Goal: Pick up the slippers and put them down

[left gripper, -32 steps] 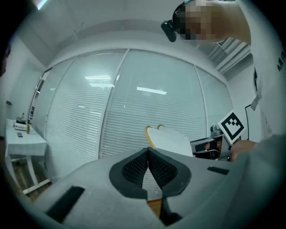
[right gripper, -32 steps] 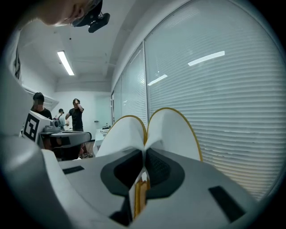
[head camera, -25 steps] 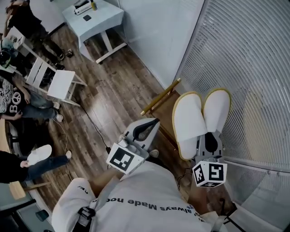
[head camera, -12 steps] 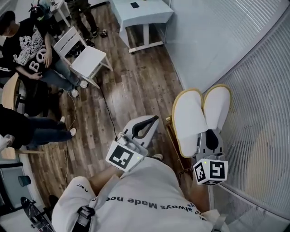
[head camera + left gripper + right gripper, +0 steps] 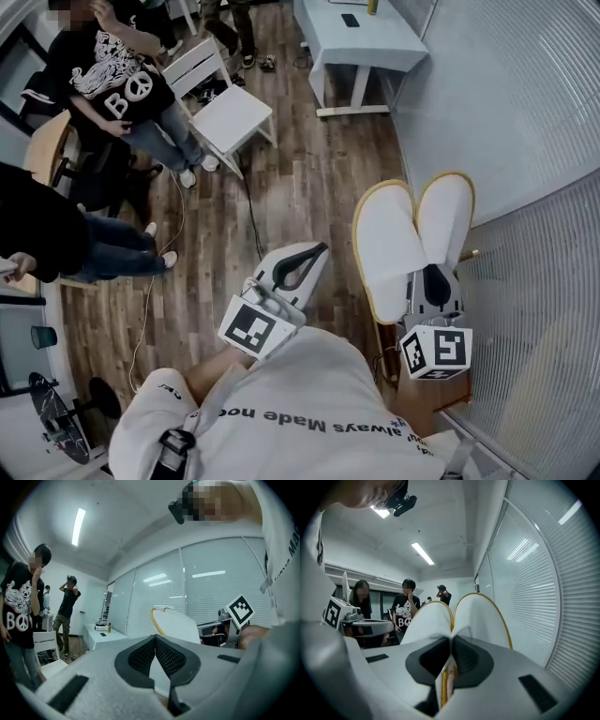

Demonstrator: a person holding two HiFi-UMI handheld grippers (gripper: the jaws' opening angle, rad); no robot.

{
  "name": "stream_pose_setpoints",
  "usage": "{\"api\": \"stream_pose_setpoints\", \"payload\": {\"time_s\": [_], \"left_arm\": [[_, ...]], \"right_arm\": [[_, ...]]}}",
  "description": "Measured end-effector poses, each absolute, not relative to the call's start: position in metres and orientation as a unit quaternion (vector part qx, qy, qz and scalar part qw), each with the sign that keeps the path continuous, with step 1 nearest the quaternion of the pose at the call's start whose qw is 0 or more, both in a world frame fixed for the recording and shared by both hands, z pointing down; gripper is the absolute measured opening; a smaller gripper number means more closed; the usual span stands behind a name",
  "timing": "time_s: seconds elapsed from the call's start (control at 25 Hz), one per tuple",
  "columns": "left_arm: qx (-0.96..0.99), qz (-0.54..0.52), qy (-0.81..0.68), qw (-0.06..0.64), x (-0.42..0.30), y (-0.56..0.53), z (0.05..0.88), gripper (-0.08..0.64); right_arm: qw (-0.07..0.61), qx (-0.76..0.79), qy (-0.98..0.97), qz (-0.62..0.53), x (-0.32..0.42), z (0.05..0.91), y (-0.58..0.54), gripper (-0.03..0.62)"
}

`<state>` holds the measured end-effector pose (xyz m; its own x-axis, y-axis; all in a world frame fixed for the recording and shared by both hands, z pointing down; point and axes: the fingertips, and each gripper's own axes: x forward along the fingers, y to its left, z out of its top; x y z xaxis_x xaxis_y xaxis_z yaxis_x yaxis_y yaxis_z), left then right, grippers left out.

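Right gripper (image 5: 437,286): clenched on the heel edges of both slippers, pinching them together.
Slippers (image 5: 412,234): white pair with yellow trim, held in the air, toes fanning apart away from the jaws, above the wooden floor (image 5: 309,187).
Left gripper (image 5: 295,267): jaws closed on nothing, near the pair but not touching it.
Slip risk: the hold looks thin, so a jolt could let one slipper slide out and fall.
Bump risk: the slatted blind (image 5: 525,112) stands just beside the pair; a swing that way could knock it loose.
Landing risk: set down unevenly, the pair may flop apart.
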<state>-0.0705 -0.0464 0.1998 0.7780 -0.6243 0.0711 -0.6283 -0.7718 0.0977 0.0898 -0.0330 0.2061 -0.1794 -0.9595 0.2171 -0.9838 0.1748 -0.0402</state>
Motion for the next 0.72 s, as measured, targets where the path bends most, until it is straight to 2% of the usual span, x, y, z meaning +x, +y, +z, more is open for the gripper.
{"api": "stream_pose_setpoints", "payload": {"time_s": [0.4,0.72], "left_arm": [[0.916,0.009,-0.396,0.059,-0.178,-0.099,0.207,0.012],[0.906,0.007,-0.417,0.064,-0.206,-0.12,0.213,0.012]], "right_arm": [[0.073,0.585,-0.804,0.077,-0.017,0.207,-0.109,0.023],[0.077,0.564,-0.818,0.084,-0.049,0.214,-0.133,0.023]]}}
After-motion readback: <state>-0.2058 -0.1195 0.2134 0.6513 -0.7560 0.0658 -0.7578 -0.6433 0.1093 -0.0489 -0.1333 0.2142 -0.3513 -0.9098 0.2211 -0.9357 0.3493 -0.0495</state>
